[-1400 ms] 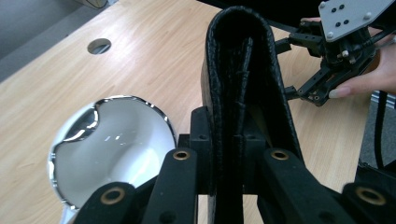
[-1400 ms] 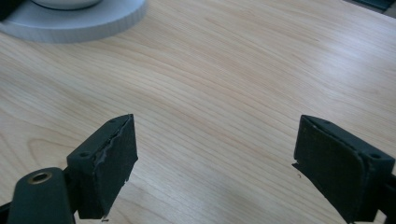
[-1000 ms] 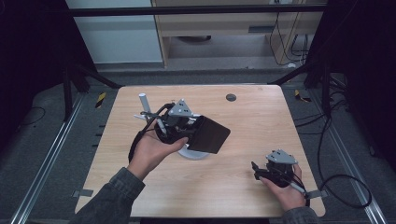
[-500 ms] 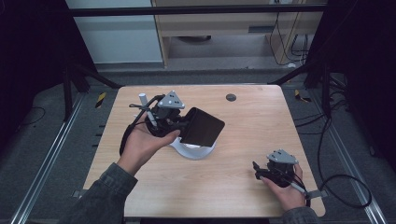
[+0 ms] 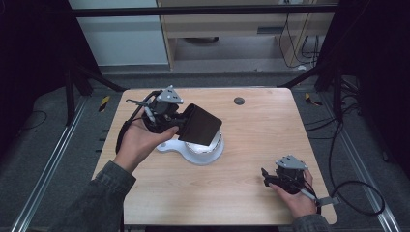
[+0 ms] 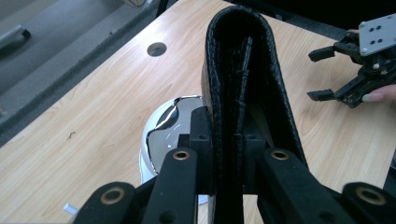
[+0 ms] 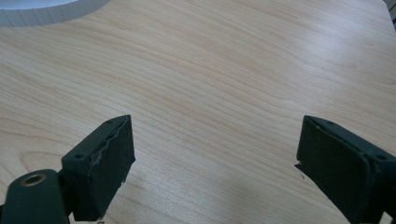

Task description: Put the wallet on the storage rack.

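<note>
In the right gripper view the right gripper (image 7: 212,163) hangs low over bare wood with its two black jaws spread wide apart and nothing between them; the curved white rim of the white base (image 7: 44,13) just enters at the top left corner. The high view places that gripper (image 5: 269,178) on the near right part of the wooden table (image 5: 261,140), held in the person's right hand (image 5: 296,197) and well apart from the white base (image 5: 193,150), which sits near the table's middle. The left gripper view gives what the high view cannot: the left gripper (image 6: 229,140) is clamped on a black leather wallet (image 6: 243,79), whose folded spine and pebbled grain show edge-on, rising upright between the jaws with its long axis running away from the camera. Below and behind the wallet, a shiny chrome top (image 6: 175,123) shows on the white base. From above, the same wallet (image 5: 199,124) reads as a dark flat panel, tilted, held in the air directly over the base and pointing from the left gripper (image 5: 181,123) towards the table's right side. The left hand (image 5: 140,142) grips the tool just left of the base. Farther off, a small round hole (image 5: 239,101) lies in the tabletop beyond the base, near the far edge.
</note>
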Motion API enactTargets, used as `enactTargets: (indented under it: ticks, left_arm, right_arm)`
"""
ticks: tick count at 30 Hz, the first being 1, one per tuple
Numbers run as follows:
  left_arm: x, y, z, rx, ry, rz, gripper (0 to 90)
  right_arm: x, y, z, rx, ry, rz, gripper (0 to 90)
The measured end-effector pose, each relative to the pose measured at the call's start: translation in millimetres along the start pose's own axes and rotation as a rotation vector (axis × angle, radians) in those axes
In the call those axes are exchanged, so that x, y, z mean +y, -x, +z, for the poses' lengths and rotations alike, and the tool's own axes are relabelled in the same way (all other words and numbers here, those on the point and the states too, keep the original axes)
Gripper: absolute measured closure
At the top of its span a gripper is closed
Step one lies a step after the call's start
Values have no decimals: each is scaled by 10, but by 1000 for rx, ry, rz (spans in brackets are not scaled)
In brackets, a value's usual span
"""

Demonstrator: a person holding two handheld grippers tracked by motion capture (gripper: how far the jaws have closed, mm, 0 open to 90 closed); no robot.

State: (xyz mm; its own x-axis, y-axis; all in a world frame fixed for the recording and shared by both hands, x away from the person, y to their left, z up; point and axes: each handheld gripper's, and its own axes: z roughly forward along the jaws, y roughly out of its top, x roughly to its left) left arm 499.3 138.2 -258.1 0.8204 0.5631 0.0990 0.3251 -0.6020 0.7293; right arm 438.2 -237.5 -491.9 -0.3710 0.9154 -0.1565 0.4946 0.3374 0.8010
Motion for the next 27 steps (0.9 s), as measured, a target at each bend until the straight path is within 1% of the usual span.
enactTargets:
  ticks: [4, 9, 17, 21, 27]
  left_arm:
    - [-19, -30, 51, 2, -16, -7, 805]
    - [-22, -48, 132, -2, -40, -3, 805]
    - [-32, -57, 236, -2, -58, 6, 804]
    - [-67, -74, 282, 0, -65, 1, 804]
    - [-143, -123, 370, -9, -77, -19, 804]
  right_arm:
    - [-1, 1, 2, -1, -2, -3, 113]
    - [-4, 1, 1, -1, -3, -8, 112]
    - [-5, -4, 1, 3, -9, -9, 110]
    - [-7, 0, 4, 4, -12, -9, 110]
    - [-10, -5, 7, 5, -15, -8, 109]
